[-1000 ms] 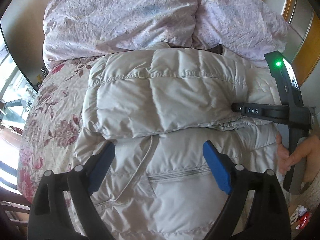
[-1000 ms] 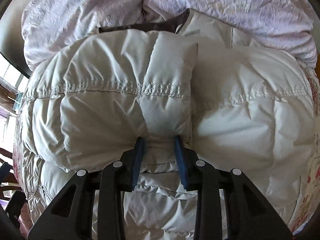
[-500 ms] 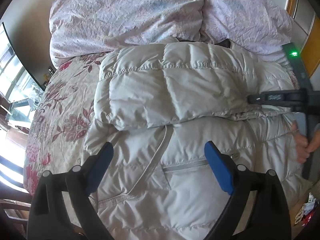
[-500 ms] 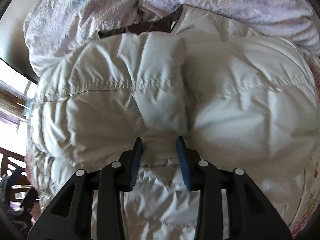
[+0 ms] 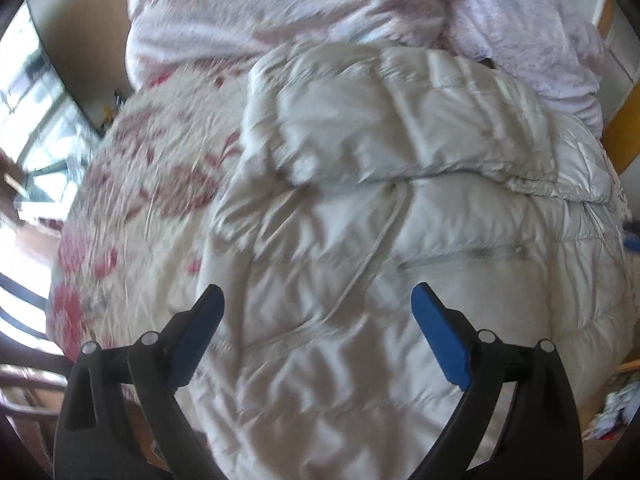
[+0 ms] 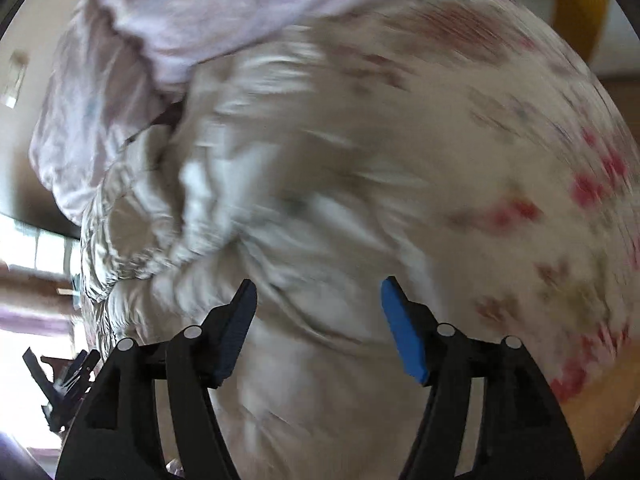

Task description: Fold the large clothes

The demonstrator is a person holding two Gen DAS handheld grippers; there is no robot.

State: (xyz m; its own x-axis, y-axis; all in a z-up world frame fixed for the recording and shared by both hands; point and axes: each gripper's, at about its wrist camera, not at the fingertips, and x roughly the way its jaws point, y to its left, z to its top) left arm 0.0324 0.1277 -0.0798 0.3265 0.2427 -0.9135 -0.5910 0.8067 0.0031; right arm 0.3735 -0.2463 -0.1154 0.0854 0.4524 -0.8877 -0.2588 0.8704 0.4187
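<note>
A cream quilted down jacket [image 5: 392,208] lies on the bed, one sleeve folded across its upper body. My left gripper [image 5: 318,320] is open and empty, hovering above the jacket's lower front near a pocket zip [image 5: 460,256]. In the right wrist view the jacket [image 6: 280,220] is motion-blurred. My right gripper [image 6: 318,312] is open and empty over the jacket's right side.
A floral bedspread [image 5: 152,184] covers the bed, and shows in the right wrist view [image 6: 520,184] too. A lilac duvet [image 5: 320,12] is heaped at the head. Window and floor lie left [image 5: 36,128]. Orange furniture [image 5: 624,132] stands at right.
My right gripper has opened, let go of the folded sleeve and swung right, out of the left view. My left gripper has shifted left and stayed open.
</note>
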